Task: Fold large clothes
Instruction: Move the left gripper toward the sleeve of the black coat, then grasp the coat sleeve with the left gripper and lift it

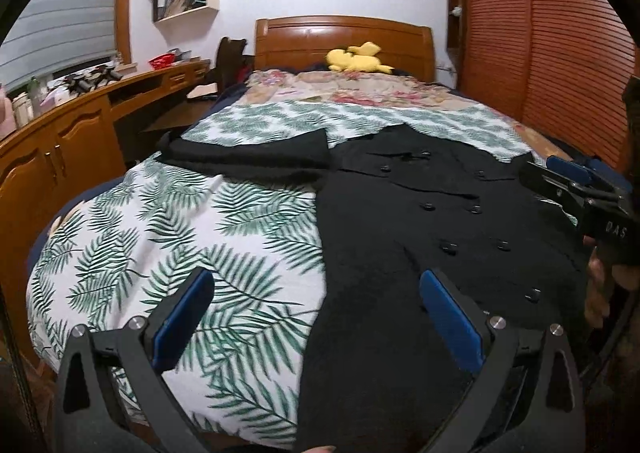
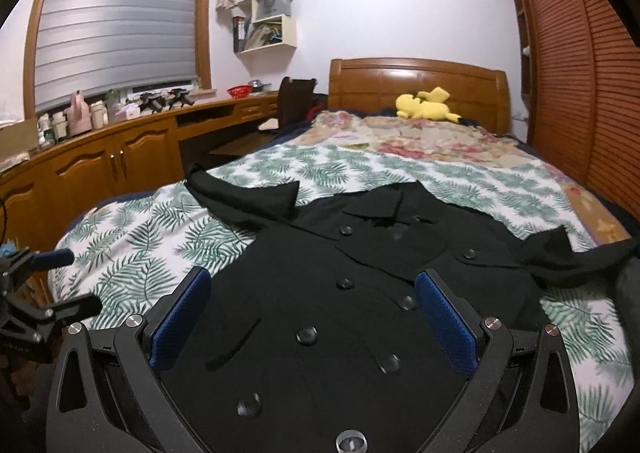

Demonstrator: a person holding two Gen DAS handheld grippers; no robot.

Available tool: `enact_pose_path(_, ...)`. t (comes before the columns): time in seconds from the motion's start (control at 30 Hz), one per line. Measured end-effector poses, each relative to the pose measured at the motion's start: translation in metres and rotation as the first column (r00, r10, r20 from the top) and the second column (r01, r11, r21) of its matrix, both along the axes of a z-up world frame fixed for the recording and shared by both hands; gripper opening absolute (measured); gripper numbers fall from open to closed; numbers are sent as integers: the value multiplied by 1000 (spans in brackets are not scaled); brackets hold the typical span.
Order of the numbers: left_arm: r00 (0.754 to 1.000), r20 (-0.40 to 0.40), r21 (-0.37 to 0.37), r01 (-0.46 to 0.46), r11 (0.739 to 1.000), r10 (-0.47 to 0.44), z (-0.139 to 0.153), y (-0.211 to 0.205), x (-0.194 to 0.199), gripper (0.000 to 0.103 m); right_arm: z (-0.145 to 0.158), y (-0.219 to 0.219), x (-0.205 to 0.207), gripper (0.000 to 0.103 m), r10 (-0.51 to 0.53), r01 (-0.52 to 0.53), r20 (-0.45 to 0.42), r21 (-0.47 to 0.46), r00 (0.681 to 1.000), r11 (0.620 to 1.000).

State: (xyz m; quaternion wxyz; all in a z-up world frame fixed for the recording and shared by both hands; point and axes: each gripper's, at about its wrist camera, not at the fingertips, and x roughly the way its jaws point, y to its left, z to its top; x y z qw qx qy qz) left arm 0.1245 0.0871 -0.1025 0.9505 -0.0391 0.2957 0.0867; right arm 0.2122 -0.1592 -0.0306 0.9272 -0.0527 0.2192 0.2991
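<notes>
So the black coat (image 2: 360, 293) is laid out face up on the bed (image 1: 180, 237), on top of the leaf-print sheet, buttons showing in two rows and the collar pointing toward the headboard (image 2: 416, 81). One sleeve (image 1: 256, 155) is stretched straight out to the left side, the other sleeve (image 2: 576, 253) trails off to the right edge of the bed.

Both sets of tongs are spread wide and holding nothing. The left tongs (image 1: 316, 317) hover low over the coat's left edge, right where black fabric meets the sheet. The right tongs (image 2: 312, 317) hang over the lower front of the coat, buttons between the fingers.

My read — this is the very start of the fold, coat spread but no fold made yet. The next move probably calls for picking an edge or sleeve on each side and bringing it in over the button front. The fabric looks thick and heavy, so a pinch should take a good bite of the edge or it'll likely slip out mid-lift. The left sleeve looks like the obvious first grab.

There's a yellow plush toy (image 2: 426, 105) up by the headboard, well out of the way.
</notes>
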Motion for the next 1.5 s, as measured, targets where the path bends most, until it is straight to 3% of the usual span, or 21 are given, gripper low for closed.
enact_pose_path(0.27, 997, -2, 1, -74, 997, 74, -3, 36, 15, 103, -27, 58, 58, 103, 64, -65, -49, -20, 997, 998)
enact_pose_path(0.5, 997, -70, -57, -32, 998, 28, -6, 74, 66, 103, -64, 74, 93, 103, 52, -61, -115, -75, 992, 995)
enact_pose_path(0.67, 998, -53, -97, 12, 995, -17, -7, 97, 104, 103, -68, 70, 96, 103, 54, -63, -150, -55, 987, 997)
enact_pose_path(0.8, 998, -48, -77, 42, 996, -45, -7, 107, 131, 103, -71, 74, 93, 103, 51, -62, -136, -76, 989, 995)
enact_pose_path(1.0, 997, -61, -149, 35, 988, -44, -18, 140, 175, 102, -78, 79, 98, 103, 52, -67, -156, -94, 986, 993)
enact_pose_path(1.23, 995, -96, -272, -60, 960, 35, -42, 196, 232, 89, -83, 78, 103, 103, 61, -78, -189, -82, 980, 994)
enact_pose_path(1.33, 990, -112, -320, -114, 941, 81, -53, 220, 254, 78, -85, 76, 105, 103, 63, -78, -206, -69, 977, 995)
enact_pose_path(1.5, 979, -158, -318, -172, 933, 126, -69, 239, 286, 70, -87, 74, 107, 103, 58, -70, -218, -51, 974, 996)
